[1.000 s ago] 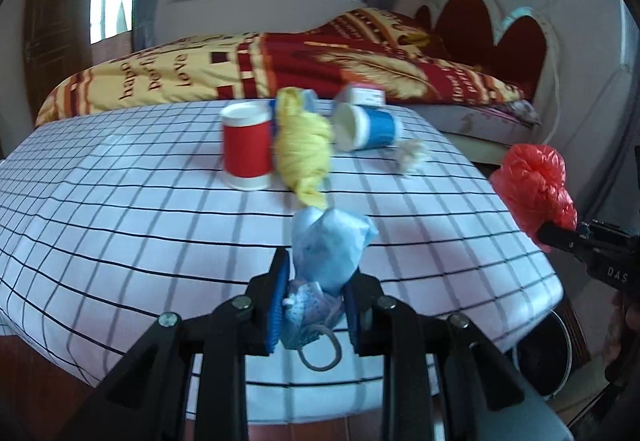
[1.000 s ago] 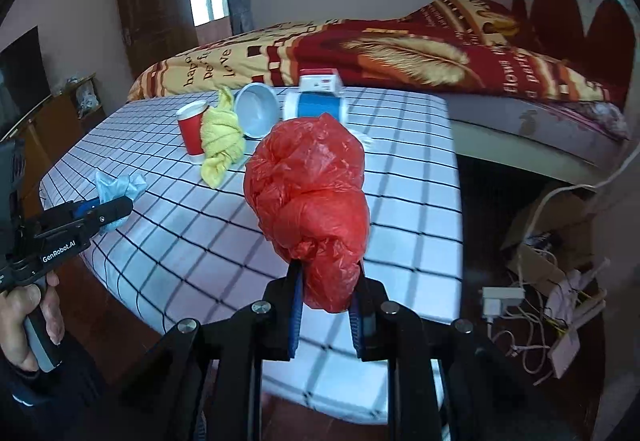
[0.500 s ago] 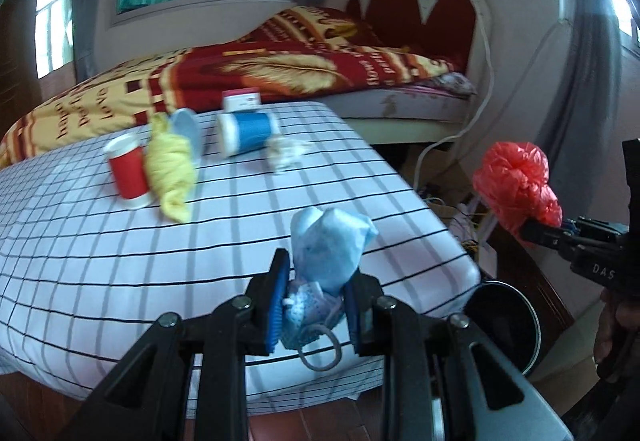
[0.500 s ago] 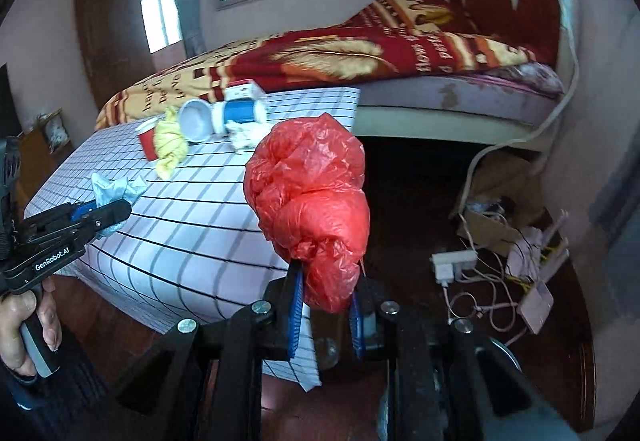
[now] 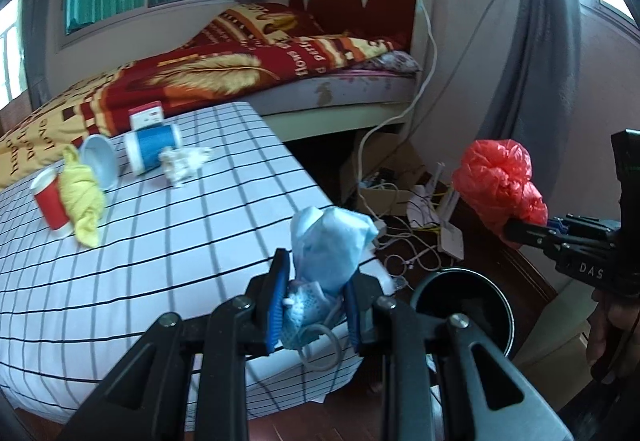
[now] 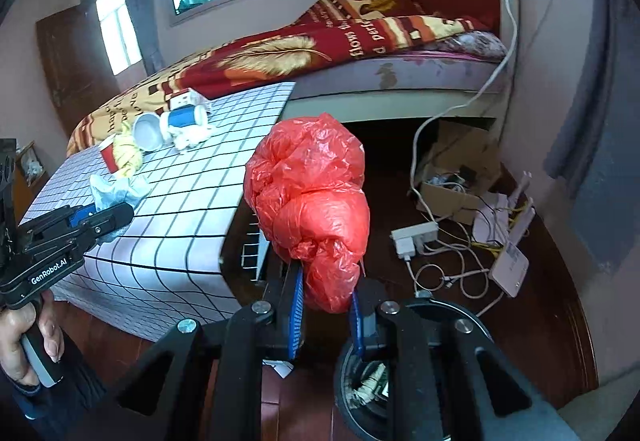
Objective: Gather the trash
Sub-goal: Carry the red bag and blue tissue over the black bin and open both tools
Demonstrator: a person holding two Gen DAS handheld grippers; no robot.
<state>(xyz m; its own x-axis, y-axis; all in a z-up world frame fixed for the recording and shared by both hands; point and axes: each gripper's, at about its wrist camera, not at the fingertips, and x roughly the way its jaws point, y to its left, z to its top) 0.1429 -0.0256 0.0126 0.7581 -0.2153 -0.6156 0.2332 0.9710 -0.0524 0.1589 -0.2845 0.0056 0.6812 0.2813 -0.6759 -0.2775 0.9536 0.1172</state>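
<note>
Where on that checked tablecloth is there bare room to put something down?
The near stretch of the white checked tablecloth is bare, from the yellow knotted rag to the front edge. The far end is crowded: red paper cup, tipped blue paper cup, crumpled white tissue.

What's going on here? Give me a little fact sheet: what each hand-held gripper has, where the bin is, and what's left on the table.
left hand-held gripper: shut on a crumpled blue face mask
right hand-held gripper: shut on a knotted red plastic bag
bin: dark round trash can on the floor, beside the table's corner and just below both grippers
table: checked cloth
left on table: red cup, yellow rag, white cup, blue cup, white tissue wad, small box
</note>
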